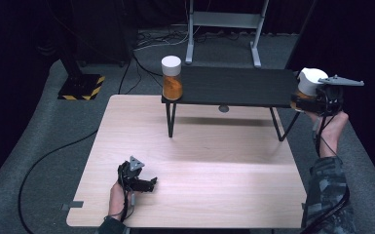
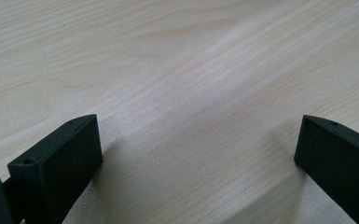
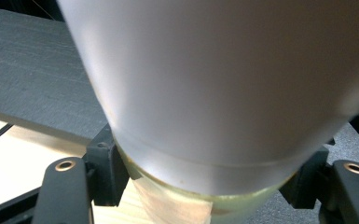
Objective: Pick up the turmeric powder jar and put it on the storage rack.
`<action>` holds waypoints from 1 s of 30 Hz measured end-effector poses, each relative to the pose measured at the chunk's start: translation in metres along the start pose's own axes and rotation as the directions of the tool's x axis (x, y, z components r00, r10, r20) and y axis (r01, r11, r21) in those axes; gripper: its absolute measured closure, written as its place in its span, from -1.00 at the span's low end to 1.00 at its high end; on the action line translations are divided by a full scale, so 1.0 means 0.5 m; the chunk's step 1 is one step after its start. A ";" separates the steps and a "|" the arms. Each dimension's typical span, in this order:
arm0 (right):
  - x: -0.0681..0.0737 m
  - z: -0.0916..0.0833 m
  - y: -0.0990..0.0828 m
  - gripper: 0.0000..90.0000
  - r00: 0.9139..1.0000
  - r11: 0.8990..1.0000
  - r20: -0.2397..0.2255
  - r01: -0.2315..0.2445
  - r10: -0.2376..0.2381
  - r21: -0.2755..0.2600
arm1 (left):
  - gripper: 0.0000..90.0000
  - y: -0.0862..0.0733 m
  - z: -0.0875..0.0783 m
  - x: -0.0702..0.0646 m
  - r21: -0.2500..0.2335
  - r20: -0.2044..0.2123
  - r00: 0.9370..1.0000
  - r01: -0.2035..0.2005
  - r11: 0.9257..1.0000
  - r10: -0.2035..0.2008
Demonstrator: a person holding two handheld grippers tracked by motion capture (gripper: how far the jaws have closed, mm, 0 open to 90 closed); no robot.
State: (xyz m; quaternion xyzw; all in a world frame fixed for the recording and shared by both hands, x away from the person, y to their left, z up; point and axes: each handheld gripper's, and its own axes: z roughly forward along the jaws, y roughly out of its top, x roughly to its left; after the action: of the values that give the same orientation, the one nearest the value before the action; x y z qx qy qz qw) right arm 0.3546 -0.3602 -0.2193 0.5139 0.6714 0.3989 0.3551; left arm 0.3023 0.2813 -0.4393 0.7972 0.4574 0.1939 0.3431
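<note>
High view: the right gripper (image 1: 306,100) is seen clamped on a white-capped jar (image 1: 309,84) of orange contents at the right end of the black shelf (image 1: 234,87); a second jar (image 1: 171,78) stands at its left end. The left gripper (image 1: 148,184), jaws spread wide and empty, is held low over the wooden table (image 1: 199,165).

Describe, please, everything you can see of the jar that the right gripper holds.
The jar is a clear cylinder with a tall white cap and orange contents in its lower part. It looks like plastic or glass. The right gripper clamps it below the cap, at the right end of the black shelf. Whether it rests on the shelf is unclear.
</note>
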 end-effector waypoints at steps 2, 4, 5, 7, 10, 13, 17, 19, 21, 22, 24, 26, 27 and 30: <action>-0.002 0.006 0.006 -0.34 1.000 1.000 0.001 -0.004 0.004 0.003 | -1.00 0.000 0.000 0.000 0.000 0.000 1.000 -0.001 1.000 0.001; -0.001 0.012 0.012 -0.34 1.000 1.000 0.006 -0.006 0.006 0.007 | -1.00 0.000 0.000 0.000 0.000 0.000 1.000 -0.001 1.000 0.001; -0.002 0.016 0.015 -0.34 1.000 1.000 0.007 -0.005 0.005 0.008 | -1.00 0.000 0.000 0.000 0.000 0.000 1.000 0.000 1.000 0.000; -0.002 0.023 0.022 -0.34 1.000 1.000 0.010 -0.009 0.008 0.013 | -1.00 0.000 0.000 0.000 0.000 0.000 1.000 -0.001 1.000 0.001; -0.001 0.030 0.031 -0.34 1.000 1.000 0.009 -0.013 0.013 0.018 | -1.00 0.000 0.000 0.000 0.000 0.000 1.000 0.000 1.000 0.000; 0.002 0.038 0.039 -0.34 1.000 1.000 0.007 -0.008 0.008 0.021 | -1.00 0.000 0.000 0.000 0.000 0.000 1.000 0.000 1.000 0.000; 0.007 0.051 0.048 -0.34 1.000 1.000 0.008 -0.005 0.004 0.029 | -1.00 0.000 0.000 0.000 0.000 0.000 1.000 0.000 1.000 0.000; 0.007 0.059 0.052 -0.34 1.000 0.999 0.006 -0.010 0.010 0.034 | -1.00 0.000 0.000 0.000 0.000 0.000 1.000 0.000 1.000 0.000; 0.007 0.068 0.054 -0.34 1.000 0.999 0.005 -0.015 0.015 0.038 | -1.00 0.000 0.000 0.000 0.000 0.000 1.000 0.000 1.000 0.000; 0.006 0.072 0.055 -0.34 1.000 0.999 0.005 -0.018 0.018 0.041 | -1.00 0.000 0.000 0.000 0.000 0.000 1.000 0.000 1.000 0.000; 0.005 0.083 0.056 -0.34 1.000 0.998 0.004 -0.026 0.026 0.049 | -1.00 0.000 0.000 0.000 0.000 0.000 1.000 0.000 1.000 0.000; 0.005 0.091 0.057 -0.34 0.999 0.998 0.006 -0.033 0.032 0.057 | -1.00 0.000 0.000 0.000 0.000 0.000 1.000 -0.001 1.000 0.001; 0.003 0.097 0.056 -0.34 0.999 0.997 0.005 -0.038 0.037 0.062 | -1.00 0.000 0.000 0.000 0.000 0.000 1.000 -0.001 1.000 0.001; 0.002 0.108 0.055 -0.34 0.999 0.996 0.010 -0.043 0.042 0.074 | -1.00 0.000 0.000 0.000 0.000 0.000 1.000 -0.001 1.000 0.001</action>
State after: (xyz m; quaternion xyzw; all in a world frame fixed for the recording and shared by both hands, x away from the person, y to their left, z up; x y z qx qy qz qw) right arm 0.4136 -0.3458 -0.2179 0.5425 0.6732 0.3790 0.3299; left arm 0.3022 0.2813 -0.4393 0.7973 0.4571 0.1940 0.3430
